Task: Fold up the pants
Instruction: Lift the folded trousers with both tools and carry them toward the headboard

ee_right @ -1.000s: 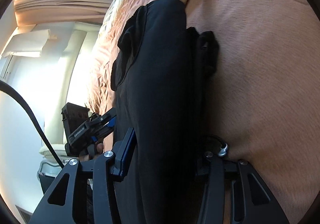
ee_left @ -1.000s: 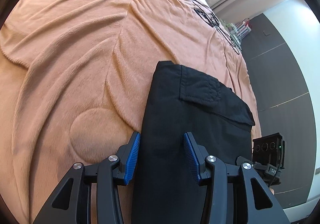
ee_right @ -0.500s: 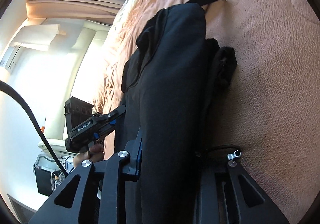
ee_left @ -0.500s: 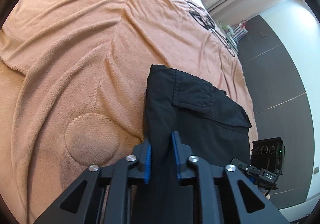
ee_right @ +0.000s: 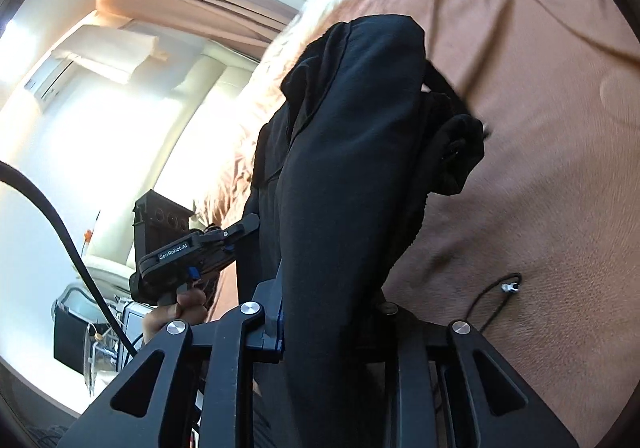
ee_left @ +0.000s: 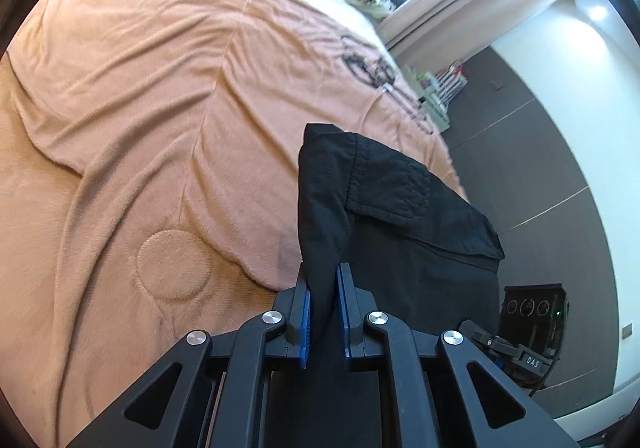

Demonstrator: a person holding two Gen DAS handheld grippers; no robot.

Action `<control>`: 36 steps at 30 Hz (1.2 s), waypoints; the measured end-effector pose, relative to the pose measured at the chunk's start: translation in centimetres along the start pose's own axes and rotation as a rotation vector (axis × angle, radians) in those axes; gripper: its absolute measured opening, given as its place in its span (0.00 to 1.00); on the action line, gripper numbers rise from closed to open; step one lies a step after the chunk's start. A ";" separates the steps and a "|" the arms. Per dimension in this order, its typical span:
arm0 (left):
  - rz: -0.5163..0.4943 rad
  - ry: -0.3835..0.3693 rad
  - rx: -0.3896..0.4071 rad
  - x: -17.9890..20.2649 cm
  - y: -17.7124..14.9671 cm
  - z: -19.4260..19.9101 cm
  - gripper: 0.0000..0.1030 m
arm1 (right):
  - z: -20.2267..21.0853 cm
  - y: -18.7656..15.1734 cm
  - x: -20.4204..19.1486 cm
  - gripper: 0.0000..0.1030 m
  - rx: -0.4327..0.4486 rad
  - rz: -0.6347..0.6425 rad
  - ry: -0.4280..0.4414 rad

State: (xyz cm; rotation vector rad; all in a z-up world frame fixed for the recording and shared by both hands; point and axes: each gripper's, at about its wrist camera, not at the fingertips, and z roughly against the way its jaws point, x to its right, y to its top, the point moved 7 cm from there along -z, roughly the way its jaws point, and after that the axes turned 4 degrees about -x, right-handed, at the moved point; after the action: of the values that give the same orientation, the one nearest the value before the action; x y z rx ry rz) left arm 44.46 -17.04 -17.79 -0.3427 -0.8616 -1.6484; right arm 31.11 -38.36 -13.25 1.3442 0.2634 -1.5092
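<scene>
Item: black pants [ee_left: 404,232], partly folded, lying near the side edge of the bed that borders the dark floor, on an orange blanket [ee_left: 160,128]; a flapped pocket faces up in the left wrist view, and the near end of the cloth is raised off the blanket in both views. Holding points: we see the left gripper [ee_left: 323,312] with its blue pads [ee_left: 306,322] drawn nearly together on a thin ridge of the fabric's edge, and the right gripper [ee_right: 332,322] closed over a much thicker bundle, its far finger hidden behind the cloth, so we judge its grip from the fabric standing up out of it. Loose parts: a bunched fold [ee_right: 460,152] hangs off the side of the bundle, and a drawstring [ee_right: 496,296] with a metal tip lies on the blanket just beside the right gripper. Risks, as we judge them: the thin left pinch could slip when the cloth is carried over, leaving the fold skewed; the uneven thickness between the two grips could twist the layers; the bunched fold could be trapped inside as a lump; the drawstring could snag; and, so close to the bed's edge, slack cloth could slide off toward the floor.
</scene>
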 end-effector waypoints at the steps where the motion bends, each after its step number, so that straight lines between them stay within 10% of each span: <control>1: -0.010 -0.002 0.011 0.4 0.0 0.7 0.12 | 0.2 0.0 -0.5 0.20 0.012 0.013 0.005; 22: -0.093 -0.063 0.275 6.9 -0.7 16.2 0.10 | 5.9 -0.3 -12.2 0.19 0.107 0.290 0.008; 36: -0.072 0.000 0.400 6.3 -2.0 28.8 0.10 | 1.1 0.3 -16.8 0.19 0.085 0.360 0.062</control>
State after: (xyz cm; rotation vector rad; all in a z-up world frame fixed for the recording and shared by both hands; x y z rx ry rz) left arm 34.36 -1.46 5.24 -0.0339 -1.1875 -1.4971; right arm 27.73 -30.28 1.07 1.4209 -0.0074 -1.1891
